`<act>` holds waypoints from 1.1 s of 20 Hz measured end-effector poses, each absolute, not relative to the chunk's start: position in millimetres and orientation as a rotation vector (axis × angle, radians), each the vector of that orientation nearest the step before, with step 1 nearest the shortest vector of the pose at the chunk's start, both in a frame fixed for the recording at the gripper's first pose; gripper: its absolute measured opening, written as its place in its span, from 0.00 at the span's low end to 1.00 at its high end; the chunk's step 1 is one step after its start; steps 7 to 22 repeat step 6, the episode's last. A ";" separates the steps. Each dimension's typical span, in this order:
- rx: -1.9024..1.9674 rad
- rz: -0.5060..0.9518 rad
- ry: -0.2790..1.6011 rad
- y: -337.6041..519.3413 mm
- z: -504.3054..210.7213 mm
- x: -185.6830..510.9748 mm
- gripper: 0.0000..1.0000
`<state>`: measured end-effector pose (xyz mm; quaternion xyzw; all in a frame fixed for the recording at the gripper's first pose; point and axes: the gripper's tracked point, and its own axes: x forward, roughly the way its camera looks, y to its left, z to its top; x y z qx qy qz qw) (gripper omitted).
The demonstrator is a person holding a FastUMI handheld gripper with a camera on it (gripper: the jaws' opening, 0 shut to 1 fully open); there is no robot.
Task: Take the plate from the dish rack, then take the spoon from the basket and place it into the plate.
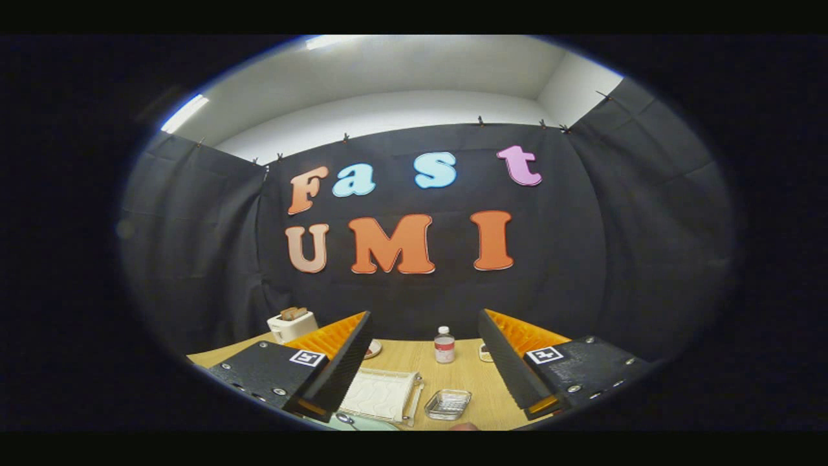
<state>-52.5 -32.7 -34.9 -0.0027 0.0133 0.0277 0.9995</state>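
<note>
**Gripper high and level, fingers spread, nothing held**

Between my fingers, looking forward from the gripper (424,362), I see the far wall more than the wooden table (466,382), so I am holding the tool raised and roughly level, not yet tipped down toward the work. Both fingers stand wide apart with nothing between them.

Low between the fingers lies a white ribbed tray (380,395), which I take for the dish rack's base; I cannot make out a plate standing in it. At the near edge, just by my left finger, a pale green rim (362,424) with a metal piece (345,419) on it may be the plate and spoon, but too little shows to be sure. No basket is clear to me.

A plate, I judge, is stiff, smooth and breakable: I would pinch its rim squarely. A spoon is light, thin and slippery: take the handle mid-length.

Beyond stand a small bottle (444,344), a toaster (292,325) and a clear glass dish (447,404).
</note>
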 end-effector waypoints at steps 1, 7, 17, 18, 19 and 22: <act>-0.008 0.049 0.024 -33.4 -33.6 -52.8 0.97; -0.028 0.001 -0.024 -42.3 -15.3 -54.4 0.97; -0.028 0.001 -0.024 -42.3 -15.3 -54.4 0.97; -0.028 0.001 -0.024 -42.3 -15.3 -54.4 0.97; -0.028 0.001 -0.024 -42.3 -15.3 -54.4 0.97; -0.028 0.001 -0.024 -42.3 -15.3 -54.4 0.97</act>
